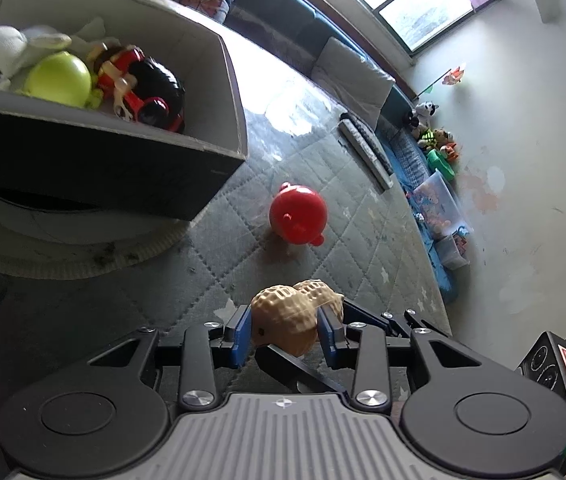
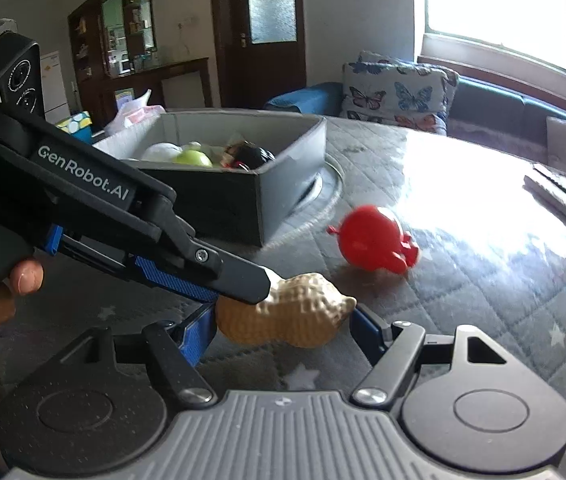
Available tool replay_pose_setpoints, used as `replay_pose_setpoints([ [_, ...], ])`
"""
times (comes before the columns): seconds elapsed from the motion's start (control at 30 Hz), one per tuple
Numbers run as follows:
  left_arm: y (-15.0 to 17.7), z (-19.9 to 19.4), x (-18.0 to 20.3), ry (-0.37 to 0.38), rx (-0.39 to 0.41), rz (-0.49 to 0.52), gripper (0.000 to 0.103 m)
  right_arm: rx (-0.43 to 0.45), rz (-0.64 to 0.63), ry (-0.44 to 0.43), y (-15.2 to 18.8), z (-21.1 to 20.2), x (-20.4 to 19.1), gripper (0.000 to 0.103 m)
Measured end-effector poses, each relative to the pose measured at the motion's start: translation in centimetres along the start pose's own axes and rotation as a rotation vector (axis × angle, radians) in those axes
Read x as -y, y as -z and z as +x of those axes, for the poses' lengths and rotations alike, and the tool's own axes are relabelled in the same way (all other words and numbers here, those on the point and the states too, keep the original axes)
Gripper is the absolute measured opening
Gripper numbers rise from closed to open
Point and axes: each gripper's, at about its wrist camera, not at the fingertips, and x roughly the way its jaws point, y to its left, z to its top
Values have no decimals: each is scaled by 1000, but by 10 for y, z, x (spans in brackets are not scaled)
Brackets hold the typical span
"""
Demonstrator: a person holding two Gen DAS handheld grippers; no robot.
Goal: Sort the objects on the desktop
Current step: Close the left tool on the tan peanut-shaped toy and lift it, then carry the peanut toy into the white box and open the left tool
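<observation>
A tan peanut-shaped toy sits between the blue pads of my left gripper, which is shut on it just above the quilted table cover. In the right wrist view the same peanut toy lies between the blue fingers of my right gripper, which stands open around it, with the left gripper clamped on it from the left. A red round toy lies on the cover beyond; it also shows in the right wrist view. A grey box holds a white plush, a green ball and a red-black toy.
The grey box stands at the left on a round stand. Two remote controls lie at the far table edge. A butterfly cushion and a sofa sit behind the table. Toys line the floor by the wall.
</observation>
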Motion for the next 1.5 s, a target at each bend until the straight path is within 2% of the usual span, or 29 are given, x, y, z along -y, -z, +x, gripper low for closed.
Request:
replay_pose_setpoints([
  [0.23,-5,-31,-9,-5,75,-29,36,46,-76,-18,-30,1,-22,71],
  [0.47,-10,-53,-25,-9,127,-90,36,53,-119,-51,-46,14,-40,69],
  [0.73,-19,-73,-30,-14,187,-115,36,92,-155,-72,-65,18,-54,69],
  [1.1,-61,-97,-35,-45,282,-127,36,180,-241,-98,-114,33,-69,68],
  [1.27,-82,-91,-52,-63,284,-165,36,174,-225,-133,-131,61,-67,67],
  [1.5,-96,-69,-73,-99,238,-203,36,113,-206,-173,-131,95,-56,66],
])
